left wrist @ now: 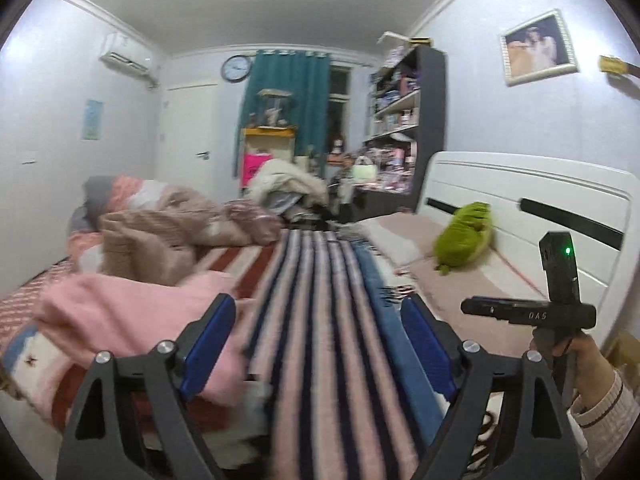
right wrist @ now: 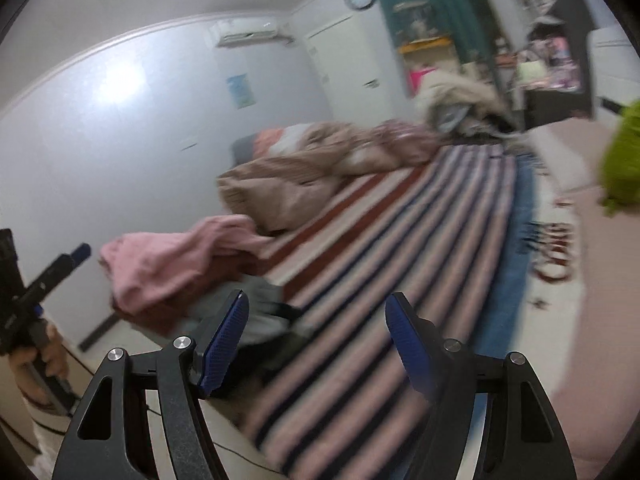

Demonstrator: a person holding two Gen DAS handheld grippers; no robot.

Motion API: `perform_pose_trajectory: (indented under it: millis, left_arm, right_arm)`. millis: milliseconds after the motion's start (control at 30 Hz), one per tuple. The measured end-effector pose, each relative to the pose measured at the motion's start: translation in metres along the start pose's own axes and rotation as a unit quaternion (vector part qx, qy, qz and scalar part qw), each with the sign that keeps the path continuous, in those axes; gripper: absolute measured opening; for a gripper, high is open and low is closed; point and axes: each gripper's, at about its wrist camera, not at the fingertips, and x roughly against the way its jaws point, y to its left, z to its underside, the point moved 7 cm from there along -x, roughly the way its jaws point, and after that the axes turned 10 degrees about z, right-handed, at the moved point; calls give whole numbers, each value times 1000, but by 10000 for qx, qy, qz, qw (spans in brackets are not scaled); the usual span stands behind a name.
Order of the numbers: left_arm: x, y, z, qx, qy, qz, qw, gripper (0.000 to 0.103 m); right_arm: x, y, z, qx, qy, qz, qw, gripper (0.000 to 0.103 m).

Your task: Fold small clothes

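1. The left gripper [left wrist: 316, 344] and right gripper [right wrist: 316, 342] both hover with jaws apart, holding nothing, probably lining up to grasp.
2. Under them, the striped cloth [left wrist: 320, 320] lies lengthwise on the bed [left wrist: 460, 256], apparently spread for folding.
3. A pink garment [left wrist: 120, 316] lies heaped at its left.

- Premises: a lived-in home bedroom.
- Bed [left wrist: 460, 236] with white headboard [left wrist: 532, 196] against the wall; rumpled quilt [left wrist: 168, 220] at its far edge.
- Wall-mounted air conditioner [left wrist: 126, 60], round clock [left wrist: 236, 68], teal curtain [left wrist: 288, 96].
- Crowded shelf unit [left wrist: 404, 108] beside the headboard.
- Framed photograph [left wrist: 538, 48] hung above the headboard.
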Motion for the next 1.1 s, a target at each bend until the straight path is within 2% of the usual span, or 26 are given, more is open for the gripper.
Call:
perform_pose_trajectory:
  millis: [100, 200, 267, 333, 433, 500, 667, 833, 967, 1100]
  left_arm:
    - [-18, -38, 15, -76, -11, 199, 9998, 93]
    - [-34, -74, 33, -378, 49, -47, 9993, 101]
    - [-39, -92, 45, -498, 4, -206, 9985, 101]
    - [-41, -111, 56, -697, -73, -276, 9972, 102]
    - [-44, -122, 66, -675, -116, -480, 9965, 102]
    - [-46, -129, 72, -578, -83, -354, 9977, 102]
    - [-51, -134, 78, -537, -23, -264, 9982, 102]
    - [-53, -131, 81, -428, 31, -169, 9989, 102]
    - [-50, -129, 84, -419, 60, -210, 9989, 102]
    - [-46, -128, 84, -444, 23, -279, 9986, 102]
  right_arm:
    - [33, -48, 26, -85, -123, 534, 9985, 68]
    - [68, -81, 57, 54, -282, 996, 9946, 69]
    - [90, -87, 80, 319, -329, 1081, 9931, 74]
    - [108, -87, 103, 530, -372, 1078, 9921, 86]
    - [131, -80, 122, 432, -633, 969, 9923, 97]
    - [145, -76, 127, 392, -854, 1010, 9904, 103]
    - [167, -60, 125, 606, -1318, 1437, 9789, 103]
    - [165, -52, 121, 692, -1354, 1397, 9785, 103]
    - [163, -46, 120, 590, -1408, 1228, 9806, 103]
    - [161, -41, 118, 618, -1428, 1257, 9798, 103]
